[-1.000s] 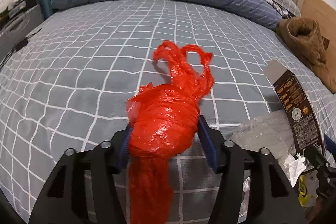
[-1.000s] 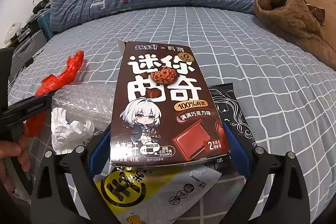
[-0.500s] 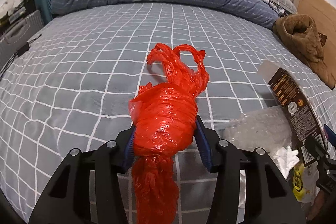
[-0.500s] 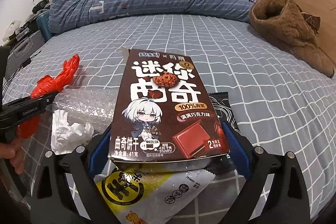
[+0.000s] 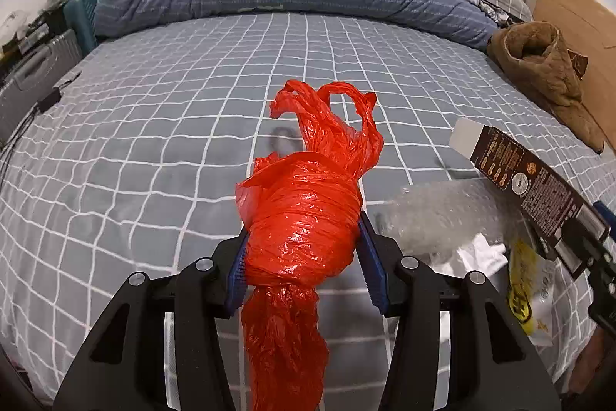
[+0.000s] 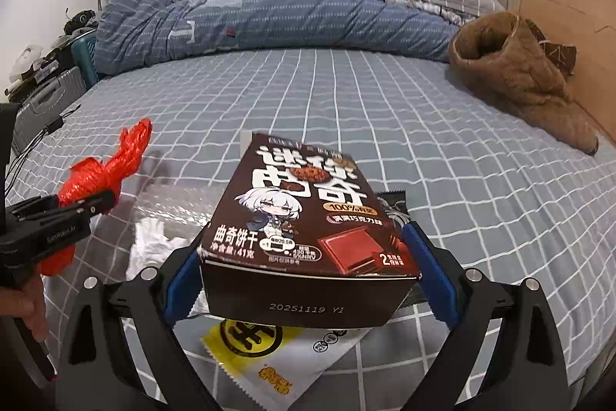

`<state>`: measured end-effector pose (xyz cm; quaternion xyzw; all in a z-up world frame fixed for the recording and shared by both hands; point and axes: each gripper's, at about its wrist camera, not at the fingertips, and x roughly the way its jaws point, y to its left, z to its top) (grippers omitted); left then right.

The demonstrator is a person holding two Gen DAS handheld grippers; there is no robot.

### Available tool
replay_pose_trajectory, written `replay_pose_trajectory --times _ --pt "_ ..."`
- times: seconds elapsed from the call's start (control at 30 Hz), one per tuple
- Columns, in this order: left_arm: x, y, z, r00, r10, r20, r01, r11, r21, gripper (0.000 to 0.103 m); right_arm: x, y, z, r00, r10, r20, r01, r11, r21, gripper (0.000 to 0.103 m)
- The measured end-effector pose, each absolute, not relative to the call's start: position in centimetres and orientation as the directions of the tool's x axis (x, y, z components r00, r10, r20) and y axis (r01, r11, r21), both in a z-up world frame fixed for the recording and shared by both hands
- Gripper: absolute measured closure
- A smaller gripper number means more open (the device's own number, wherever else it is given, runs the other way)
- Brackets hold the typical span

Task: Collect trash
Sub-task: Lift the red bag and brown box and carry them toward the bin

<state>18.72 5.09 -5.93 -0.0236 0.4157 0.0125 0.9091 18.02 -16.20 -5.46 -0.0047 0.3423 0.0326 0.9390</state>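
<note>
One red plastic bag [image 5: 300, 226] clamped between the fingers of the left gripper [image 5: 302, 264], above the checked bed sheet [image 5: 154, 126]; one brown cookie box [image 6: 308, 230] clamped in the right gripper [image 6: 304, 268], right of the bag. Beneath the box: one bubble wrap [image 5: 439, 218], one white tissue [image 5: 481, 253], one yellow-and-white wrapper [image 6: 277, 353], one black wrapper [image 6: 394, 205]

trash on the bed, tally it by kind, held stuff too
red plastic bag: 1
cookie box: 1
bubble wrap: 1
white tissue: 1
snack wrappers: 2, yellow-and-white, black
Total: 6
</note>
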Motion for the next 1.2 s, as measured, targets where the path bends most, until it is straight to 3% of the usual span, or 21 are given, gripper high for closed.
replay_pose_trajectory --times 0.9,1.2 --pt "7.9 3.9 -3.2 0.665 -0.07 -0.744 0.002 0.996 -0.092 0.054 8.7 -13.8 -1.7 0.811 0.032 -0.584 -0.065 0.997 -0.036 0.013" --pt "5.5 3.7 -2.1 0.679 -0.045 -0.733 -0.02 0.997 -0.08 0.054 6.9 -14.3 -0.3 0.824 0.039 -0.566 -0.061 0.998 -0.02 0.013"
